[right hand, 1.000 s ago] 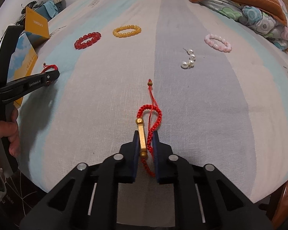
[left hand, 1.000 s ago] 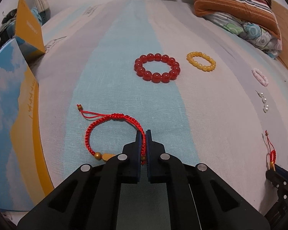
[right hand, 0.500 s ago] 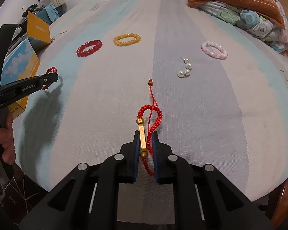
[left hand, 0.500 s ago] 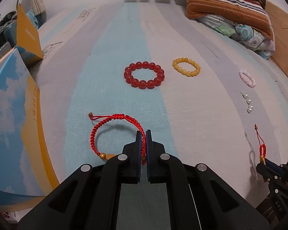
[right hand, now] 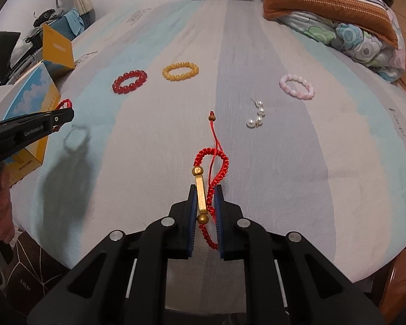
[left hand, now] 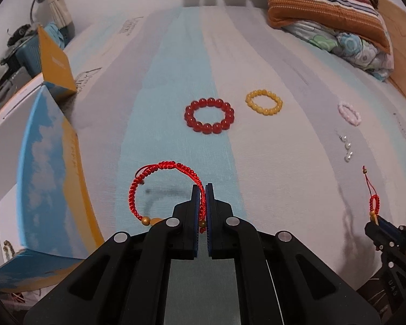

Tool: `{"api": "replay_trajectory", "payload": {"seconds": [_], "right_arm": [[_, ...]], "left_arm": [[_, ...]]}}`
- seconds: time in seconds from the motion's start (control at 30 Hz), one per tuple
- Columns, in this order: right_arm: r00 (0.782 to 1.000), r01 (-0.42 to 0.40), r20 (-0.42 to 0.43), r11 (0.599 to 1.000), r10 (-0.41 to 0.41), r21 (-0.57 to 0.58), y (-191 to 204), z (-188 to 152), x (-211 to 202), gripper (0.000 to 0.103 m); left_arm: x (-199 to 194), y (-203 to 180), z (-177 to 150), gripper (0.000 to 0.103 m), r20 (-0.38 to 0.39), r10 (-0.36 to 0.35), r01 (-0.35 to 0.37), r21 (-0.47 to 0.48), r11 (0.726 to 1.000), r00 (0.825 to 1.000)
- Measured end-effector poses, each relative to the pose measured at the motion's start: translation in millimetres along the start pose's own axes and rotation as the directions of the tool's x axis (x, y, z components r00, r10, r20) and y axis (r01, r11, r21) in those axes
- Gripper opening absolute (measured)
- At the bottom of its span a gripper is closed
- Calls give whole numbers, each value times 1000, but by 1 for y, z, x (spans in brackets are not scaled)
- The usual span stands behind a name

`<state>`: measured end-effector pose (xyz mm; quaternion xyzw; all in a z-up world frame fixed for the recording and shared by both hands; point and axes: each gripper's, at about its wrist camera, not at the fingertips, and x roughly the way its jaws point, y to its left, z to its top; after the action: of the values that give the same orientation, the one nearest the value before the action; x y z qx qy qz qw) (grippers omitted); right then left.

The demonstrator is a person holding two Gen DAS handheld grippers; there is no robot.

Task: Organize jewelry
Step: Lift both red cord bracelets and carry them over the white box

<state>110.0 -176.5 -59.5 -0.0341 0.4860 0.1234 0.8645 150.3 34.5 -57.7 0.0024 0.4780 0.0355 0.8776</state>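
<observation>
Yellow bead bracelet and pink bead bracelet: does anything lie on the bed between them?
No. In the right wrist view only bare striped bedsheet separates the yellow bead bracelet from the pink bead bracelet; the pearl earrings lie nearer the camera.

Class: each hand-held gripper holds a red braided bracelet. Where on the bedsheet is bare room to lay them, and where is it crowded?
Bare: the near strip of bedsheet, below the red bead bracelet and yellow bead bracelet, and the near right below the pearls. Crowded: the far row through the pink bracelet, and the boxes on the left.
</observation>
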Motion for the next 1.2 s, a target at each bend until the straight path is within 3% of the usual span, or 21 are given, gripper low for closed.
{"api": "replay_trajectory", "payload": {"seconds": [0.7, 1.2], "right_arm": [[994, -26, 104, 999, 28, -27, 36, 64, -43, 12], [985, -90, 144, 994, 100, -69, 111, 110, -67, 12]], "left_arm": [[-93, 31, 26, 3, 84, -25, 27, -25, 999, 996], [-150, 109, 27, 3, 134, 50, -37, -96, 995, 990]]}}
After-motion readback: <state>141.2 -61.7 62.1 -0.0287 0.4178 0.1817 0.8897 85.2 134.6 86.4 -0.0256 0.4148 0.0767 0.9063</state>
